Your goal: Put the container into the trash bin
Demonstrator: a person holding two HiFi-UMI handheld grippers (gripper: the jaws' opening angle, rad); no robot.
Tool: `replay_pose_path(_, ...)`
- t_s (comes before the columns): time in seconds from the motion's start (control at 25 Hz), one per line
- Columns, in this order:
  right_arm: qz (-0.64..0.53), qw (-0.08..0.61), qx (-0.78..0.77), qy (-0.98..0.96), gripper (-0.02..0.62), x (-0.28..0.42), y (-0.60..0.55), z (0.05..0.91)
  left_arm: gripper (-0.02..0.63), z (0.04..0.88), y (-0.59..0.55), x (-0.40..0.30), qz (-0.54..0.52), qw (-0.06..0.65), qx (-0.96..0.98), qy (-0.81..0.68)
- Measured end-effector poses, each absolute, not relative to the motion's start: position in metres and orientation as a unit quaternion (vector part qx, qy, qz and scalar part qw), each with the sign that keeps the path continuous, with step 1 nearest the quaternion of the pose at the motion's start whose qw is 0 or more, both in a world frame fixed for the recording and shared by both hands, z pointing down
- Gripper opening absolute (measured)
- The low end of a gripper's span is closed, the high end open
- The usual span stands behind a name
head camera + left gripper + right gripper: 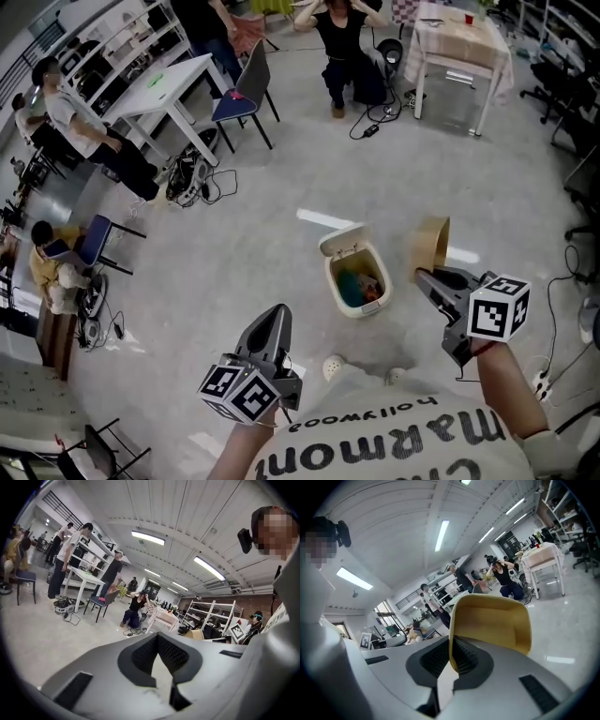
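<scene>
1. Nearest, on the near left of the bin, the left gripper (278, 317) has its jaws together on nothing and looks idle.
2. To the right of the bin, the right gripper (427, 277) is clamped on one wall of the container (432, 245). Its own view shows the tan wall pinched between the pads.
3. The container hangs in the air just right of the bin, beside the mouth rather than over it.
4. The bin (332, 275) stands on the floor with its lid up and some rubbish inside.
5. This reads as the carry step. The next move calls for a swing left over the mouth, then lowering and parting the jaws.
</scene>
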State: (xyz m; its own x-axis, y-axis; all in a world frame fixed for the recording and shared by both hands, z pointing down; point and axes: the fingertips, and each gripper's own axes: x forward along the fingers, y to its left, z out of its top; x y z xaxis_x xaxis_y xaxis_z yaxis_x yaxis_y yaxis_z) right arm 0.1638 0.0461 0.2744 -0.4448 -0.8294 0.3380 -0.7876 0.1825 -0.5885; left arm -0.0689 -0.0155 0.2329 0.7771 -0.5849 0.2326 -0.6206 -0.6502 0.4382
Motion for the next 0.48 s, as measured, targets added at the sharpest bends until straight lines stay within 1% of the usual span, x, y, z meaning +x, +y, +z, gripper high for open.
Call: replay_pose_path(0.48,-0.373,0.037,-0.555,0.742,0.006,0.124,0.01,0.278,-0.006,0.231,-0.07,-0.102,0.045,0.261,0.916,-0.302)
